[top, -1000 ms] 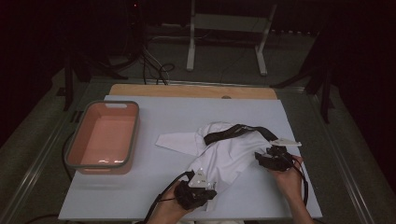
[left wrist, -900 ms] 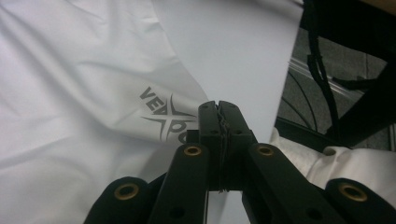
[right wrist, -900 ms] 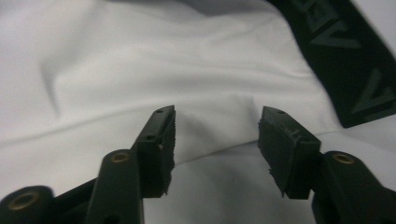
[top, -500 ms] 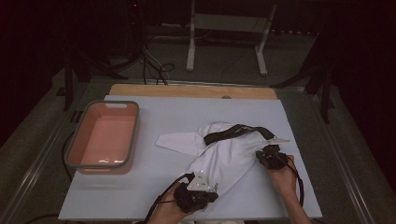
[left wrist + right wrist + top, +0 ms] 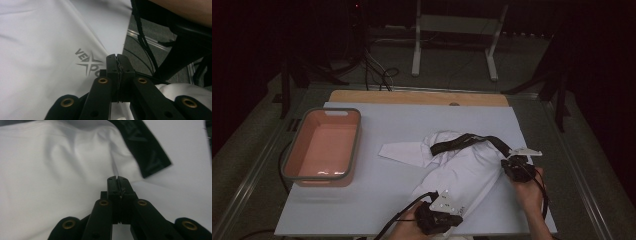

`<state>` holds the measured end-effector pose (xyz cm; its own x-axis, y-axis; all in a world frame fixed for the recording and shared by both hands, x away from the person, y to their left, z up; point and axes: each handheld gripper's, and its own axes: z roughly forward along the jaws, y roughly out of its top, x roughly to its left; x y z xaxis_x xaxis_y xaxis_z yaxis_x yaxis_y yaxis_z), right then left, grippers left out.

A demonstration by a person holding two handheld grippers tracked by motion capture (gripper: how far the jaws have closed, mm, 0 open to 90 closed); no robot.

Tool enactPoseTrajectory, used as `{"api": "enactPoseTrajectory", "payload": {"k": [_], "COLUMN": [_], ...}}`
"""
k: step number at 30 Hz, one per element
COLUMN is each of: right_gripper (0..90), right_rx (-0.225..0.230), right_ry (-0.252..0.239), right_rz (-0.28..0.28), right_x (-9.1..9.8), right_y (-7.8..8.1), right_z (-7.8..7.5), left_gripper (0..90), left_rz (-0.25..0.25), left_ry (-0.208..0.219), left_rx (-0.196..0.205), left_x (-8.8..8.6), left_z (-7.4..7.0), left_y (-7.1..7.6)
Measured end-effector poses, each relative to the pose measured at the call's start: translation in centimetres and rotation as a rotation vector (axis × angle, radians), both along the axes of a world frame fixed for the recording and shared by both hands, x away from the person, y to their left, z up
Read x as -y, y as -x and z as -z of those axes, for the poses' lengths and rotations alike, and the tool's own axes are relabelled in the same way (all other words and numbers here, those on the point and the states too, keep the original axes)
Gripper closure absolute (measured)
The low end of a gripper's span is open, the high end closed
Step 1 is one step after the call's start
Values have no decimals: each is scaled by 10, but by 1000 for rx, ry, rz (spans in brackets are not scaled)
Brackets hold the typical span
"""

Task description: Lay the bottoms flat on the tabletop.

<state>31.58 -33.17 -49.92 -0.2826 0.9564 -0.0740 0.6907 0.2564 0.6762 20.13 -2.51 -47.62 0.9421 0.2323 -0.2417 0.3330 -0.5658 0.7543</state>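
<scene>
A white garment (image 5: 467, 170) with a black waistband (image 5: 467, 141) lies on the right half of the tabletop (image 5: 377, 200), its long axis running on a slant from the near edge, a little right of the middle, up toward the right edge. The banded end points away toward the far right, and a flat white flap sticks out leftward toward the middle of the tabletop. The left gripper (image 5: 451, 220) sits at the near end of the cloth, right at the near edge; in the left gripper view its jaws are pressed together on a fold of the garment (image 5: 50, 50) beside grey printed lettering that I can only read in part. The right gripper (image 5: 508, 167) is at the garment's right side just below the band, near the right edge, and its jaws have just been closing; in the right gripper view they stand together pinching a thin raised ridge of the white cloth (image 5: 62, 170). Whether a second layer is caught in either grip I cannot tell. The person's forearms are cut off at the bottom. A salmon-coloured tub (image 5: 353, 150) stands by the left edge, well apart from the garment, with bare tabletop between them and along the far edge.
</scene>
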Motion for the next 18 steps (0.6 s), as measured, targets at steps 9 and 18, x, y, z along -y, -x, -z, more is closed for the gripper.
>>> {"api": "enactPoseTrajectory", "payload": {"k": [9, 18], "right_gripper": [754, 486], "right_rx": [8, -4], "right_ry": [23, -43], "right_rz": [72, 56], "right_x": [16, 11], "right_y": [3, 21], "right_z": [0, -4], "left_gripper": [595, 534], "left_rz": [-155, -289], "left_ry": [-9, -37], "left_rx": [53, 93], "left_x": [-21, -37], "left_z": [-7, -5], "left_y": [-23, -48]}}
